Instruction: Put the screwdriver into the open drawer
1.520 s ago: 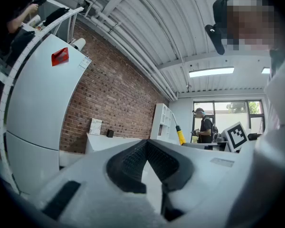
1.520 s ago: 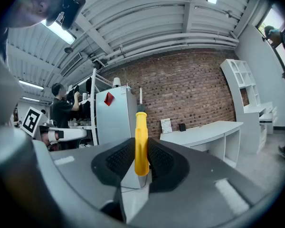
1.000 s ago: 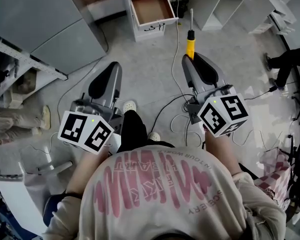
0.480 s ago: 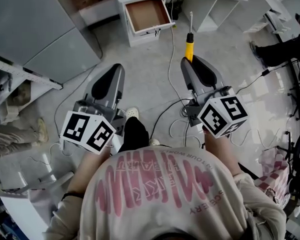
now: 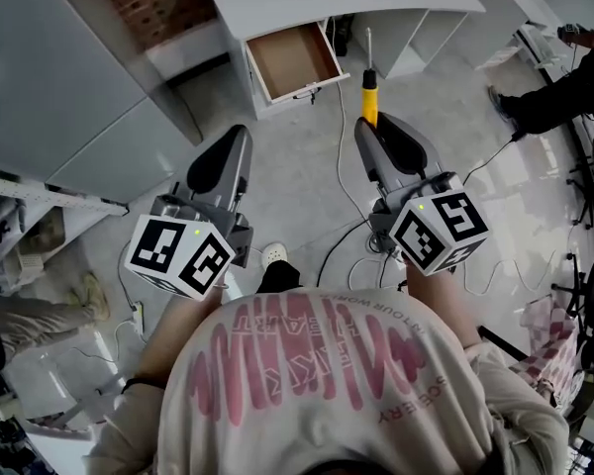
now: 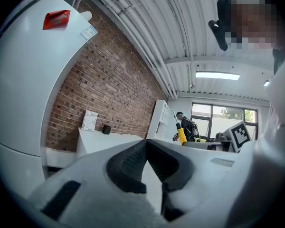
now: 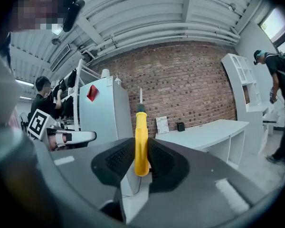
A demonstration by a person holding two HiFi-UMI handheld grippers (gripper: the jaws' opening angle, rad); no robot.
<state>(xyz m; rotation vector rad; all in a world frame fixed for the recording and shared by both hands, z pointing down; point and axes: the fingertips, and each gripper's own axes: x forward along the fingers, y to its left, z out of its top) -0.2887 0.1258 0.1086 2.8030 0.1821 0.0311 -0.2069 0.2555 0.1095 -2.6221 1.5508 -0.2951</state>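
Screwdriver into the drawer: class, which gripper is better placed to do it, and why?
Right. The right gripper clamps the screwdriver between its fingers, with the open drawer ahead. The left gripper holds nothing.

Beige tee [image 5: 307, 394] w/ pink print, grey left gripper [image 5: 236, 137], grey right gripper [image 5: 370, 131], b/w marker cubes [image 5: 178, 256] [image 5: 439, 233]

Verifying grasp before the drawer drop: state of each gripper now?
Left gripper: shut, nothing between its jaws.
Right gripper: shut on the yellow-handled screwdriver.
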